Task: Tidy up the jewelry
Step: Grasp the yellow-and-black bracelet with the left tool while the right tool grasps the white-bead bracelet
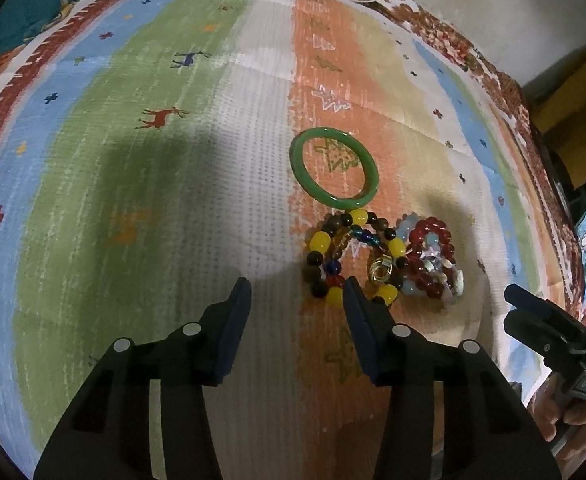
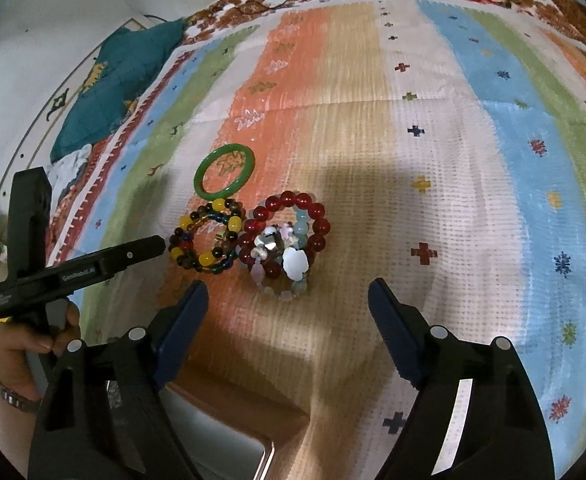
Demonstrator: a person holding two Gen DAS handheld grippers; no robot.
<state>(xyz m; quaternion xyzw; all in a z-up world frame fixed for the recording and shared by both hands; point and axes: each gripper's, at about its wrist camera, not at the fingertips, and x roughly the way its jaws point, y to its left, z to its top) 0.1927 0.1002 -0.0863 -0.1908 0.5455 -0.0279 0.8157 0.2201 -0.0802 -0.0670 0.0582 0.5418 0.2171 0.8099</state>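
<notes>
A big striped cloth (image 1: 173, 128) with little crosses and animals covers almost the whole picture in both views. A dark blue-green blanket (image 2: 113, 80) lies bunched in the upper left of the right wrist view. At the bottom of that view, under the gripper, sits the corner of a brown box or tray (image 2: 253, 432); I cannot tell what is in it. All the jewelry is in one small pile on the orange stripe, right of the middle in the left wrist view. The green bangle (image 1: 333, 166) lies flat at the top of the pile. Just under it is the yellow and dark bead bracelet (image 1: 333, 256), and touching that on the right is the red bead bracelet (image 1: 429, 256) with pale beads and shiny bits tangled inside it. The left gripper (image 1: 297, 292) is low in its view, about half open, with nothing between its fingers; its right finger tip sits just at the edge of the yellow beads. The right gripper (image 2: 289, 292) is open wide and holds nothing, with the red pile just above it. I think the job has hardly started: nothing looks sorted yet, and every piece is left to be picked up and put away.
</notes>
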